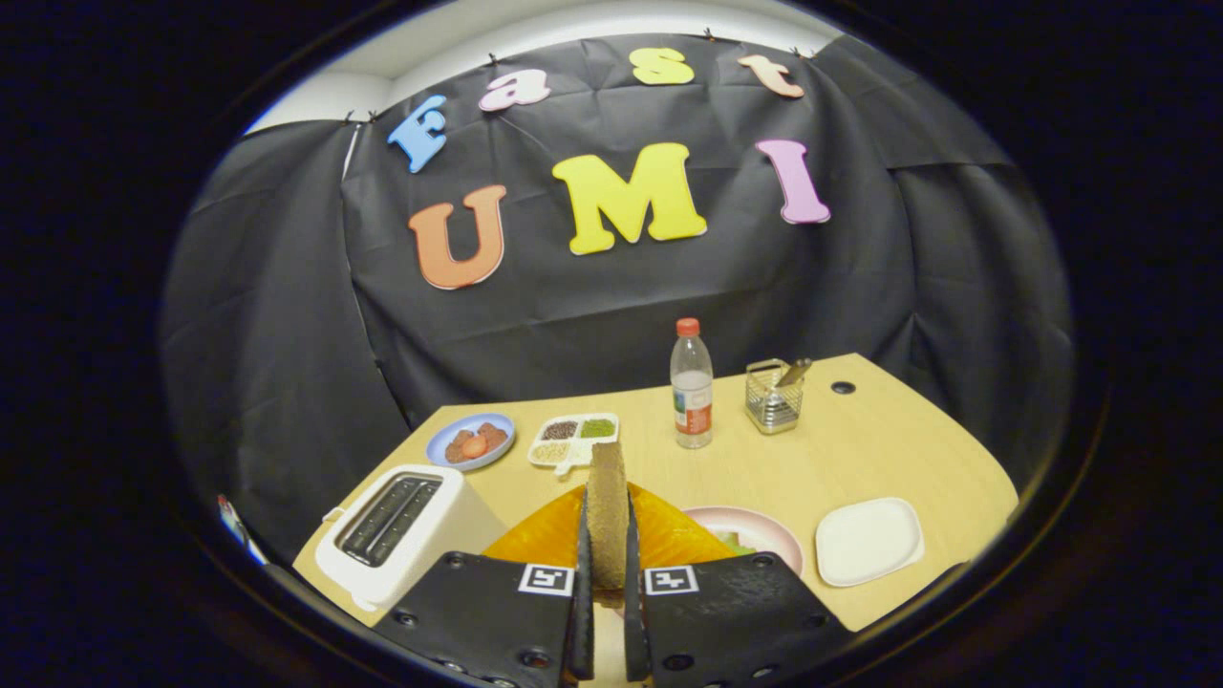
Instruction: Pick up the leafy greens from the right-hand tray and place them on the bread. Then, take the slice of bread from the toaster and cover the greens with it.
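Camera riding the gripper, looking forward along its fingers (583, 573), close over the table (860, 459)

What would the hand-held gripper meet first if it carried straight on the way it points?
Probably the white divided tray of grains beyond the orange plate, though depth is unclear. The hand-held gripper is shut on the brown bread slice, held upright.

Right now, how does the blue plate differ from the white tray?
The blue plate is round and holds food; the white tray is squarish with rounded corners and bare. The blue plate lies beyond the toaster; the white tray lies beside the pink plate. Both rest flat on the table. The gripper is shut on the bread slice.
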